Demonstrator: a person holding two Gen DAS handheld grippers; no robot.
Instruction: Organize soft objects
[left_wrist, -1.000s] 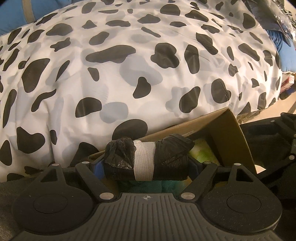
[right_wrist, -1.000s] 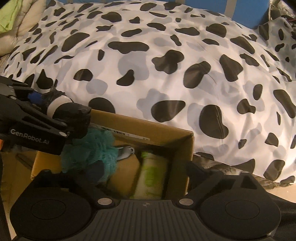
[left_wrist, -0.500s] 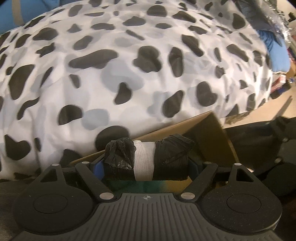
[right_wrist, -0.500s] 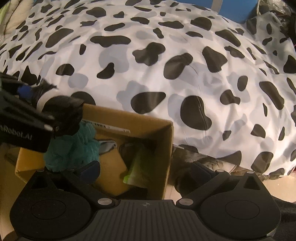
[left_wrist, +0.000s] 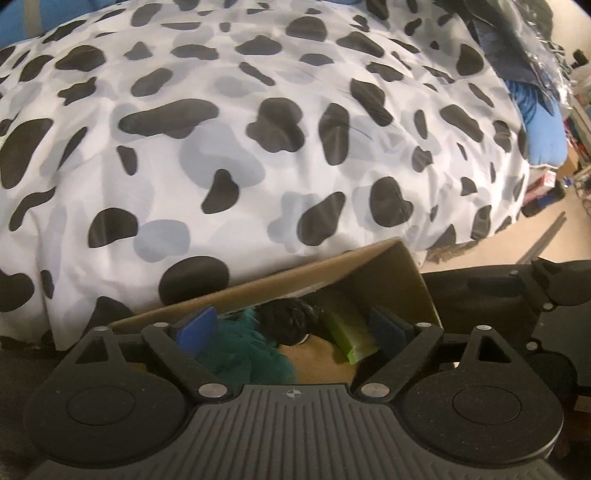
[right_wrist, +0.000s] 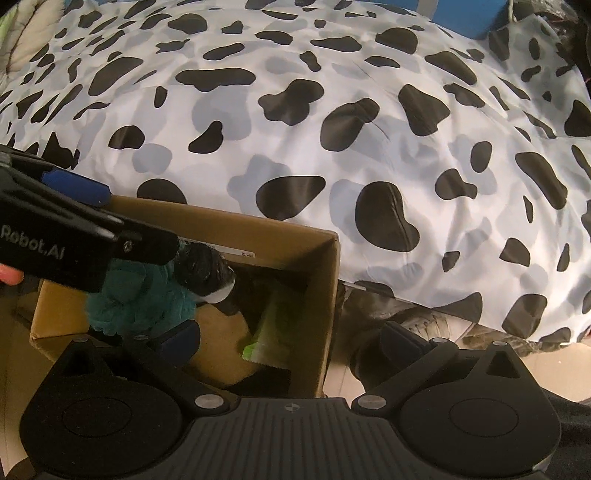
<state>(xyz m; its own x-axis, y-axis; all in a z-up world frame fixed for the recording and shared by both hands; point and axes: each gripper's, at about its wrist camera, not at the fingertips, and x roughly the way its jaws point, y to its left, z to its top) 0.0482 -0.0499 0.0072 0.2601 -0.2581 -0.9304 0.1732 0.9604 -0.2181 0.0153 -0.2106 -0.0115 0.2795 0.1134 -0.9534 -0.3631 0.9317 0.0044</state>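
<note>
While the left gripper (left_wrist: 291, 325) points down over the cardboard box (right_wrist: 295, 236), its jaws are opening with nothing pressed between them, so the black plastic roll (right_wrist: 203, 267) lies loose inside, beside the teal pouf (right_wrist: 140, 299) and green pack (left_wrist: 343, 328). Held just outside the box, the right gripper (right_wrist: 291, 339) is spread empty. Behind lies the spotted duvet (left_wrist: 258, 147).

- The left gripper (left_wrist: 291, 326) points steeply downward, its jaws spreading apart, with nothing pressed between its blue pads (left_wrist: 195, 325).
- The right gripper (right_wrist: 291, 338) also tilts steeply down, its jaws standing wide apart and holding nothing.
</note>
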